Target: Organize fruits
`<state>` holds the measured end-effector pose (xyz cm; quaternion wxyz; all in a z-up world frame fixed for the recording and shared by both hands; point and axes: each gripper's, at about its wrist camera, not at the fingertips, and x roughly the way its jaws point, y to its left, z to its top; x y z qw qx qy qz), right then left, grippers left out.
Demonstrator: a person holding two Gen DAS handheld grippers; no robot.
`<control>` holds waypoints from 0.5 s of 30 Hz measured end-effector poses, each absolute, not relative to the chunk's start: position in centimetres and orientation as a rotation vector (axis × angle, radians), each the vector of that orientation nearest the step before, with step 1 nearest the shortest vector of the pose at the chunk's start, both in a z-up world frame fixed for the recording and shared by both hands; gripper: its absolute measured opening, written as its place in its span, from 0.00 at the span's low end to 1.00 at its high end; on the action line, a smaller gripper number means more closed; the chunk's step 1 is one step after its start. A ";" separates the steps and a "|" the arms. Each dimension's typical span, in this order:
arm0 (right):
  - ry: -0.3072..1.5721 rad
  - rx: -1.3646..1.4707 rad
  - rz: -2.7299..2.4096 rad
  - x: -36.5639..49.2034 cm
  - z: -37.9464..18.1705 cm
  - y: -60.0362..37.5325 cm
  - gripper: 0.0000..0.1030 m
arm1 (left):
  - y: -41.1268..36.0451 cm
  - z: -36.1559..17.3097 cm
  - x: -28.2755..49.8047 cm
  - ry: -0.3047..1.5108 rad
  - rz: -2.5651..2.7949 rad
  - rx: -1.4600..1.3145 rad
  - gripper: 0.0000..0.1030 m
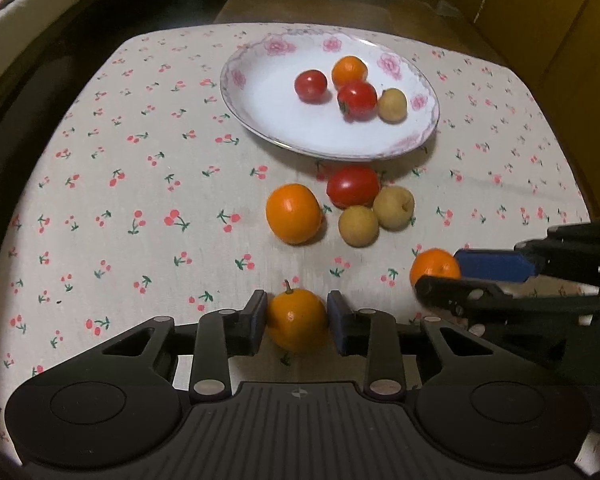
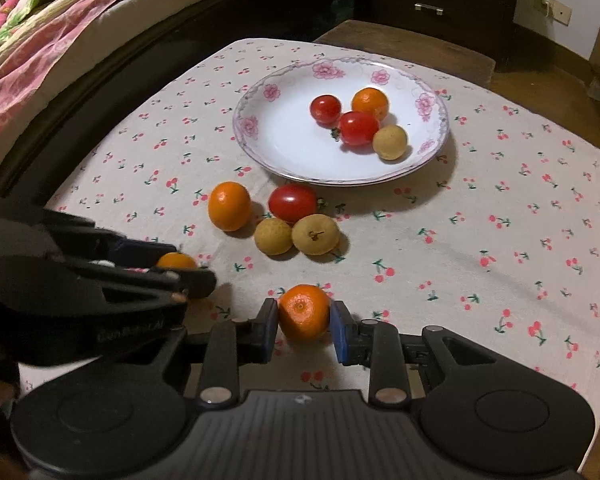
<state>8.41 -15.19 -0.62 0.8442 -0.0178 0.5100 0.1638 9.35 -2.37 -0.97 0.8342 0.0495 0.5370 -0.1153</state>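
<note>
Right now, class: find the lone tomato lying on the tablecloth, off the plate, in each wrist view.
Left wrist: tomato centre, just below the plate, touching a longan.
Right wrist: tomato centre-left, below the plate.
Shared landmark: the floral plate.

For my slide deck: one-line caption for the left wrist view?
Left gripper clasps a stemmed orange while four fruits wait beside the floral plate.

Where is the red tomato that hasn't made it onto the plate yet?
In the left wrist view, the loose red tomato lies on the cherry-print tablecloth just in front of the white floral plate, touching two small tan round fruits.
</note>
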 end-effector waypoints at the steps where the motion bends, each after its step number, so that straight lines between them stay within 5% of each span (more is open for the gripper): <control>1: 1.076 -0.038 0.346 8.4 -0.6 -15.2 0.28 | -2.3 -1.0 9.3 1.137 -0.243 0.106 0.39; 15: 1.078 -0.043 0.348 8.2 -0.6 -15.2 0.28 | -0.7 -1.2 8.6 1.143 -0.207 0.074 0.49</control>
